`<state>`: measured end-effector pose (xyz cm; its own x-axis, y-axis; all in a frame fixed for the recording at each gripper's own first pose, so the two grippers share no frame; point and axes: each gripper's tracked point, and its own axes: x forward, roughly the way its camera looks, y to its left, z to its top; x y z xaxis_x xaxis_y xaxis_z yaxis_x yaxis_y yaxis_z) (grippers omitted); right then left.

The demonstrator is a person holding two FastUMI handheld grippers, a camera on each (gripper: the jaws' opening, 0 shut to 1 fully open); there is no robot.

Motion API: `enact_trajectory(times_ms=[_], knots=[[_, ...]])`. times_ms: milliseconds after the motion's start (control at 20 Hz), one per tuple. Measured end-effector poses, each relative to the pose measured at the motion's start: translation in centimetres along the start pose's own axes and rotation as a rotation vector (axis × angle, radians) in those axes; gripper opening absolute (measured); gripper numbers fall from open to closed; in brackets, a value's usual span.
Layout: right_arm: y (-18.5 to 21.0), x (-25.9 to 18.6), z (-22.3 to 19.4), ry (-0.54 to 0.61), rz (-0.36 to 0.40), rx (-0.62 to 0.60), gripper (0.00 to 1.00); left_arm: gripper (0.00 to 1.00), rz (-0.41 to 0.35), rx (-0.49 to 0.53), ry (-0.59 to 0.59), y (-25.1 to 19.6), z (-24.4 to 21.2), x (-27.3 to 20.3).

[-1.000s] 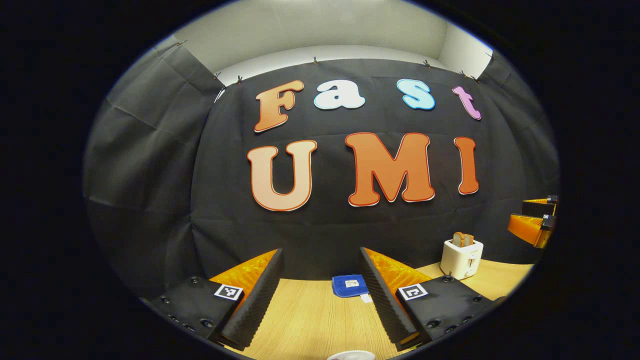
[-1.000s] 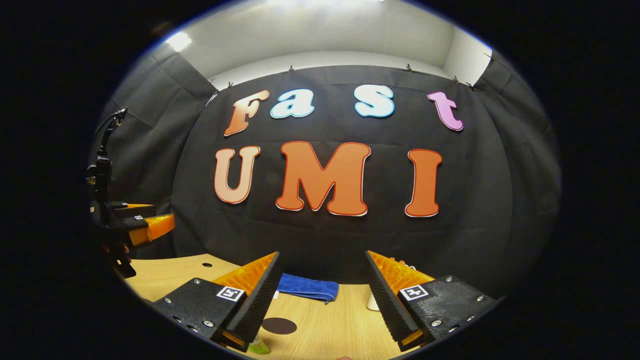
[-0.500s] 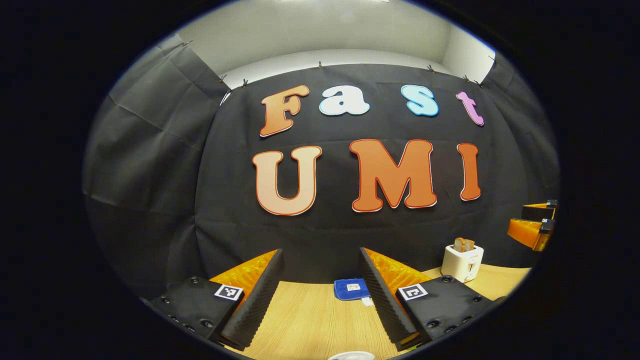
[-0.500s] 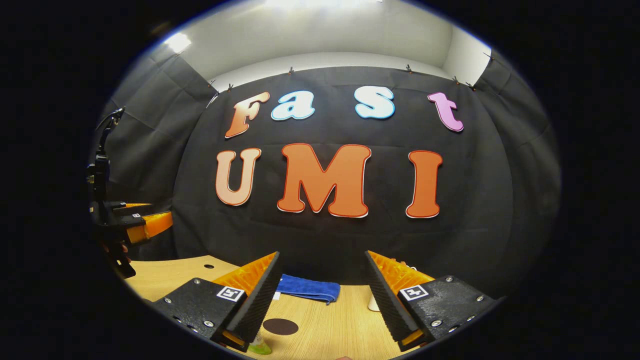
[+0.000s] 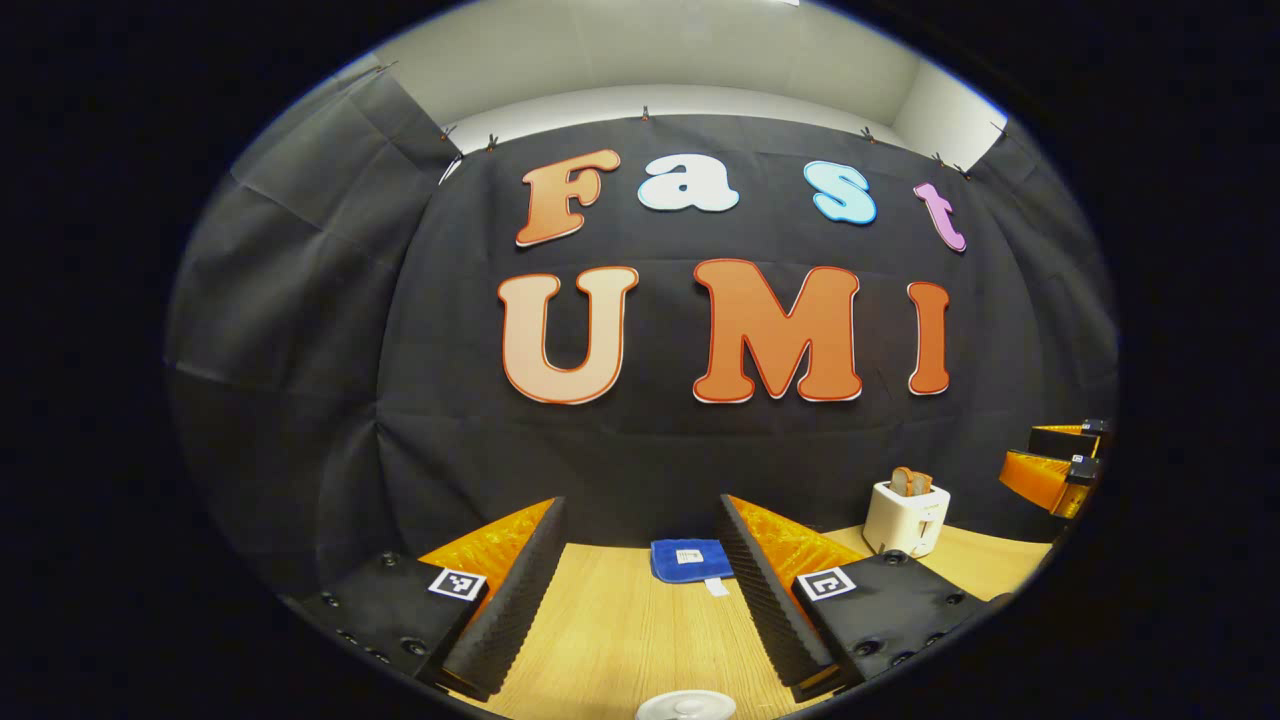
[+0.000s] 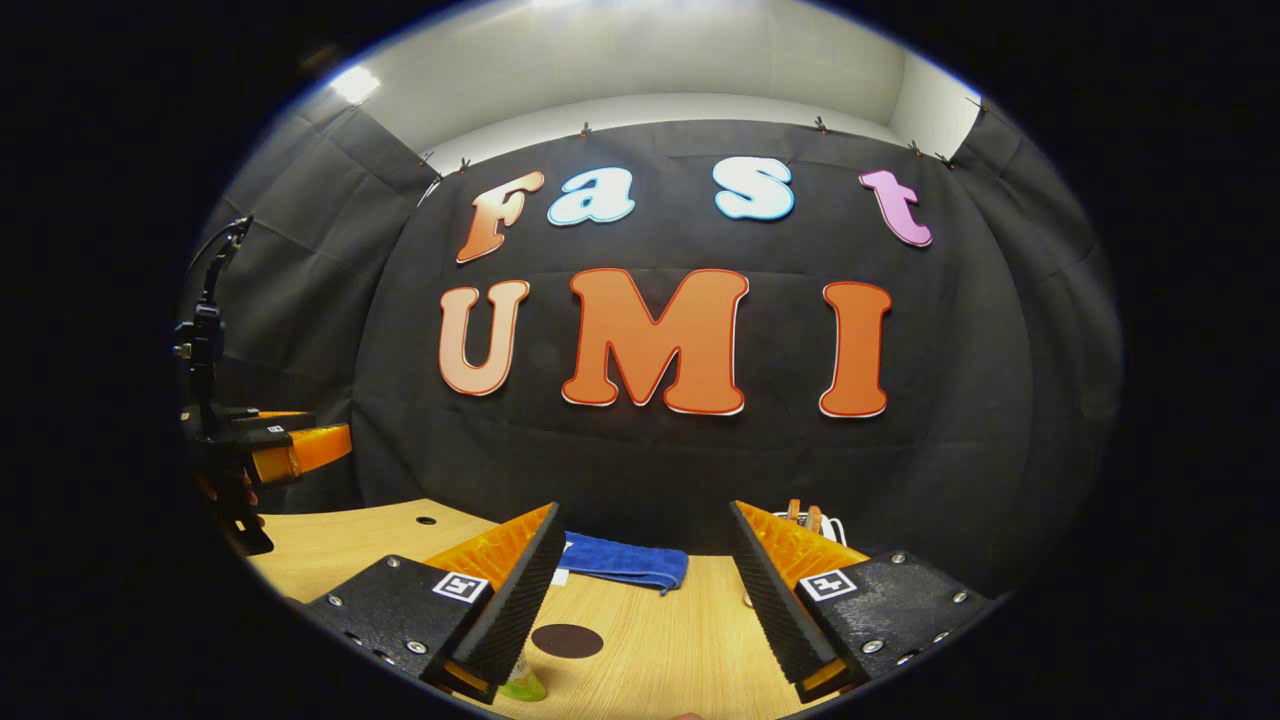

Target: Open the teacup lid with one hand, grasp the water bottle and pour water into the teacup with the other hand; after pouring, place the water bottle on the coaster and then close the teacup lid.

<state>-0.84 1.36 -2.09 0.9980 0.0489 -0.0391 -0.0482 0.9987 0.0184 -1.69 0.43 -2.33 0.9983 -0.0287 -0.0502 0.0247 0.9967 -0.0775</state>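
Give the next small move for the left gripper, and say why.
Probably tip the left gripper down toward the white lid at the bottom edge of the left gripper view. Both grippers are open and hold nothing, the lid lies below the fingers, and the teacup must be opened before the right gripper takes the bottle.

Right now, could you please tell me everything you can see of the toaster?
The toaster is a small white box, plastic by its look, standing upright on the wooden table at the far right, close to the black cloth wall. Two browned bread slices stick up from its top. A dark lever or knob shows on its front. Nothing else touches it.
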Motion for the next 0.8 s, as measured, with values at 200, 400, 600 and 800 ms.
enact_trajectory(times_ms=[200,400,600,800], knots=[[0.9,-0.3,-2.1,0.035,0.042,0.02,0.97,0.97,-0.022,0.025,0.037,-0.4,-2.3,-0.5],[1.6,-0.7,-4.3,0.075,0.074,0.02,0.97,0.97,-0.068,0.028,0.077,-1.5,-4.9,-1.2],[2.7,-1.3,-6.4,0.109,0.119,0.037,0.97,0.96,-0.103,0.046,0.133,-2.3,-8.3,-1.7],[3.5,-1.2,-8.5,0.169,0.146,0.037,0.97,0.98,-0.139,0.05,0.191,-3.2,-11.6,-2.2]])
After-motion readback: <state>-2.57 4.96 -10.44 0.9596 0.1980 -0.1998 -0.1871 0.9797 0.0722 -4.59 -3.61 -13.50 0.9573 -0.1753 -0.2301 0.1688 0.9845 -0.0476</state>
